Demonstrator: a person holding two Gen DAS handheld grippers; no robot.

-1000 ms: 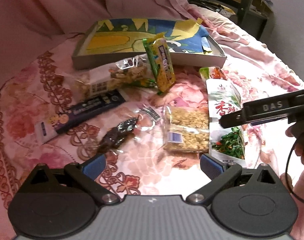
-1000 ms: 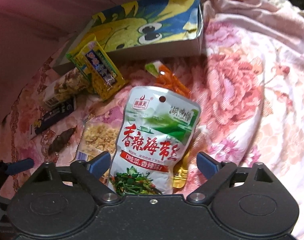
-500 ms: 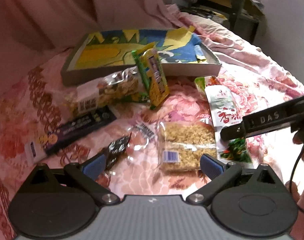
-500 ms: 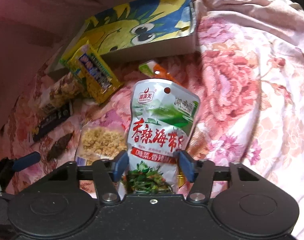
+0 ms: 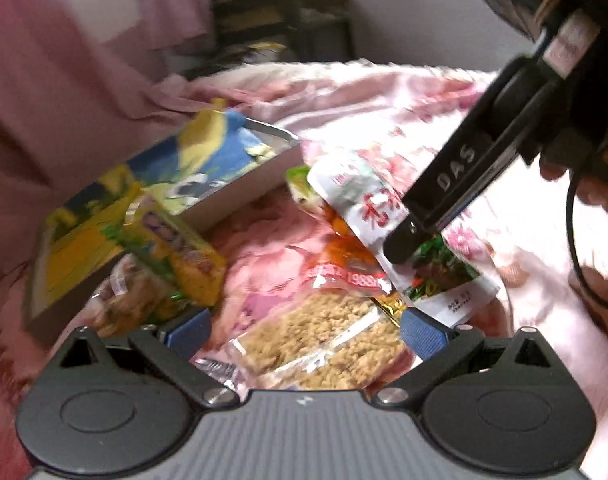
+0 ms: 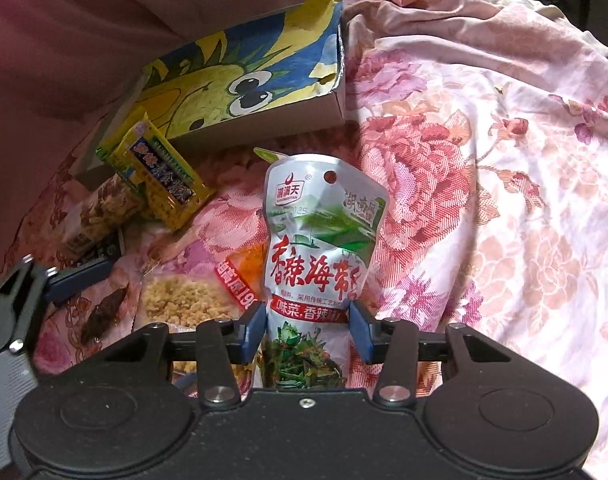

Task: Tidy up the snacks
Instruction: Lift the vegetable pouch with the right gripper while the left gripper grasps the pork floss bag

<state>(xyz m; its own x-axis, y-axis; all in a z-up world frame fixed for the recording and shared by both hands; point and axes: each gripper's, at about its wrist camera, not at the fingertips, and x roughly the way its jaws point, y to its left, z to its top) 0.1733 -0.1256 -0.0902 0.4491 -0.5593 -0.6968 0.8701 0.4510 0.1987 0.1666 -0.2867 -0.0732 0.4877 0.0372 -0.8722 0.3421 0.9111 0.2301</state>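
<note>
In the left wrist view our left hand-held gripper (image 5: 304, 330) gapes over the crumb packet (image 5: 324, 336) at six o'clock, on the floral bed (image 5: 444, 112). In the right wrist view our right hand-held gripper (image 6: 309, 330) is closing, pinching the seaweed pouch (image 6: 320, 240); the box (image 6: 244, 80) waits at eleven o'clock

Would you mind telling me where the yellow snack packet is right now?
In the right wrist view the yellow snack packet lies at upper left on the floral bedspread, its top end against the cartoon-painted box, left of the silver seaweed pouch.
</note>
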